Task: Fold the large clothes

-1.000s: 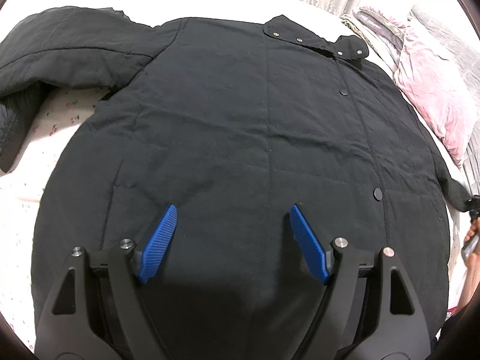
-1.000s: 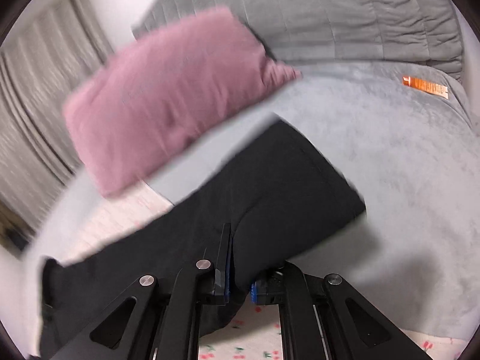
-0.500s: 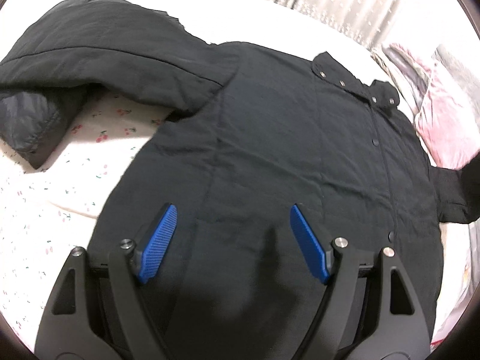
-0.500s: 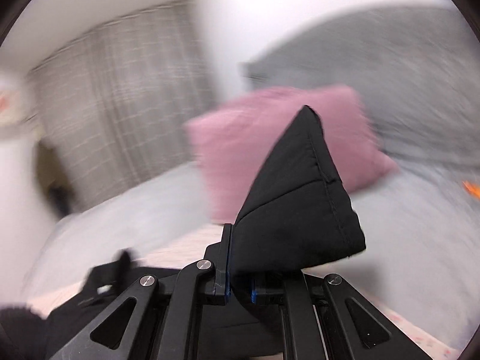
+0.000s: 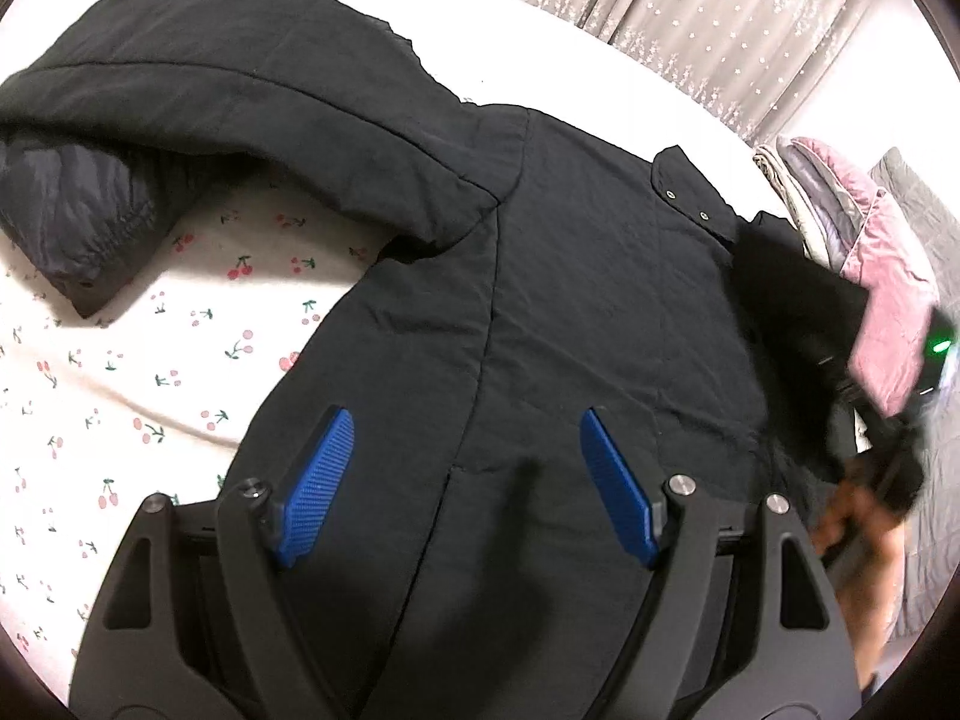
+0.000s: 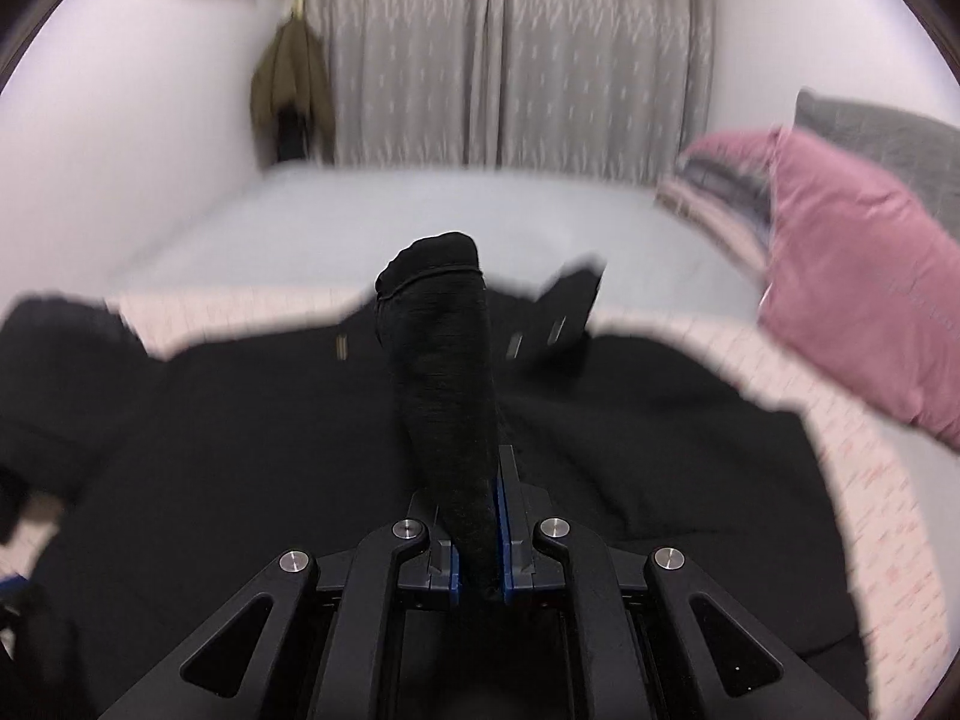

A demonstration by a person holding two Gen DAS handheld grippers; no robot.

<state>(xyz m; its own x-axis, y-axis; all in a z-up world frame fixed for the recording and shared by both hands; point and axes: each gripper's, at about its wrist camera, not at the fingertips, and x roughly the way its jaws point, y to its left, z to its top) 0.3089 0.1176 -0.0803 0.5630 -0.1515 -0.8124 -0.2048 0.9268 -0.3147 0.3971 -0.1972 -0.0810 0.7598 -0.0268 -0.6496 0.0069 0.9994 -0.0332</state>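
A large black padded jacket (image 5: pixel 540 312) lies flat on the bed, collar toward the curtains, and also fills the right wrist view (image 6: pixel 240 450). Its left sleeve (image 5: pixel 198 90) stretches up and left, cuff folded back. My left gripper (image 5: pixel 465 480) is open and empty just above the jacket's lower body. My right gripper (image 6: pixel 477 534) is shut on the right sleeve (image 6: pixel 444 372) and holds it up over the jacket's body. In the left wrist view the lifted sleeve (image 5: pixel 792 312) and the right gripper's hand show blurred at the right.
The bed has a white sheet with cherry print (image 5: pixel 150 372). A pink pillow (image 6: pixel 864 300) and a grey quilt (image 6: pixel 888 138) lie at the right, with folded blankets (image 5: pixel 804 180) beside them. Curtains (image 6: pixel 510 60) hang behind, and a green coat (image 6: pixel 294 78) hangs on the wall.
My right gripper has swung the held sleeve up from beside the pink pillow and in over the jacket's body. My left gripper's view has shifted left, so more sleeve and sheet show.
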